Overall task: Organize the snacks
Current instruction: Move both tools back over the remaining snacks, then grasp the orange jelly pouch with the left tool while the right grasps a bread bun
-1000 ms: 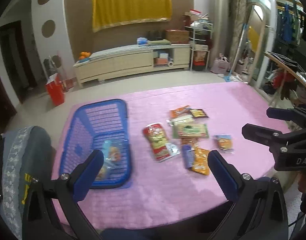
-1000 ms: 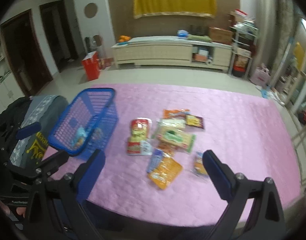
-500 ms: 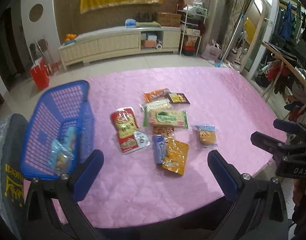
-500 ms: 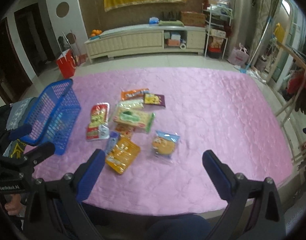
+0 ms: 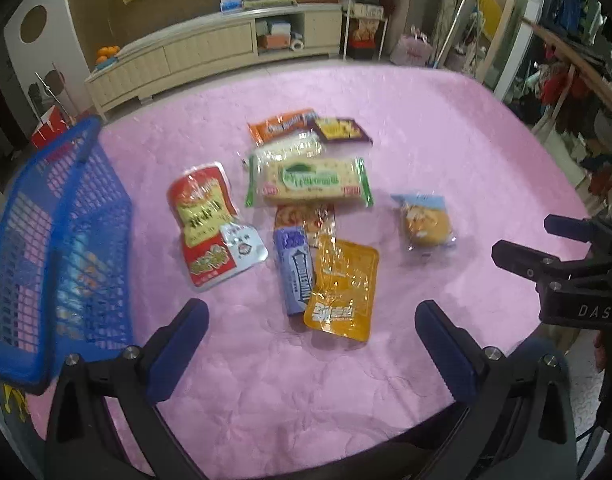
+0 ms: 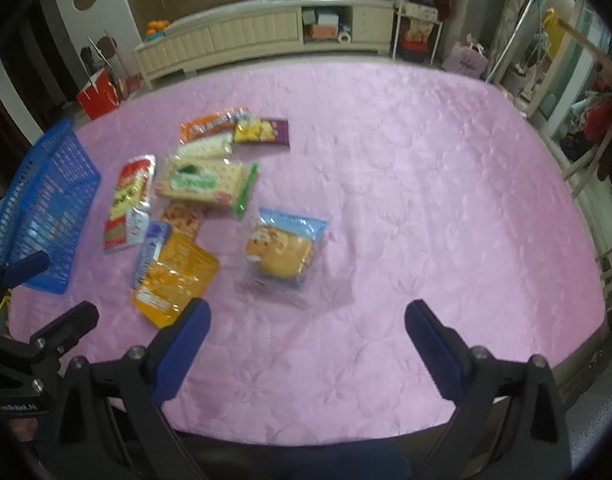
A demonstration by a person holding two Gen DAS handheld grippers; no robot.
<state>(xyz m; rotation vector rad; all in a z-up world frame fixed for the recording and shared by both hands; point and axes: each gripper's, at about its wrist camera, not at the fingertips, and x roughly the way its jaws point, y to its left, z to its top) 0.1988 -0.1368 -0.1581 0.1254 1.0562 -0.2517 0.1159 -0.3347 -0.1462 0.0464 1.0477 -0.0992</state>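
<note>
Several snack packets lie in a cluster on the pink table cover [image 5: 446,140]. Among them are a red pouch [image 5: 204,224], a green cracker pack [image 5: 308,181], a purple bar [image 5: 295,270], an orange pouch [image 5: 343,290] and a bun in a clear wrapper [image 5: 426,222]. The blue basket [image 5: 54,248] stands at the left with a packet inside. My left gripper [image 5: 312,320] hangs open just short of the orange pouch. My right gripper [image 6: 306,316] is open in front of the bun [image 6: 280,254], which lies apart from the cluster [image 6: 194,184].
The table's near and right edges [image 6: 566,336] are close. A long cream cabinet [image 5: 210,48] stands against the far wall, a red bag [image 6: 98,94] on the floor. Racks with clothes [image 5: 578,92] crowd the right side. Bare pink cover lies right of the snacks.
Both grippers have swung right and moved closer to the snacks. The basket slid to the left edge of both views. The bun now sits between the right gripper's fingers' line of sight.
</note>
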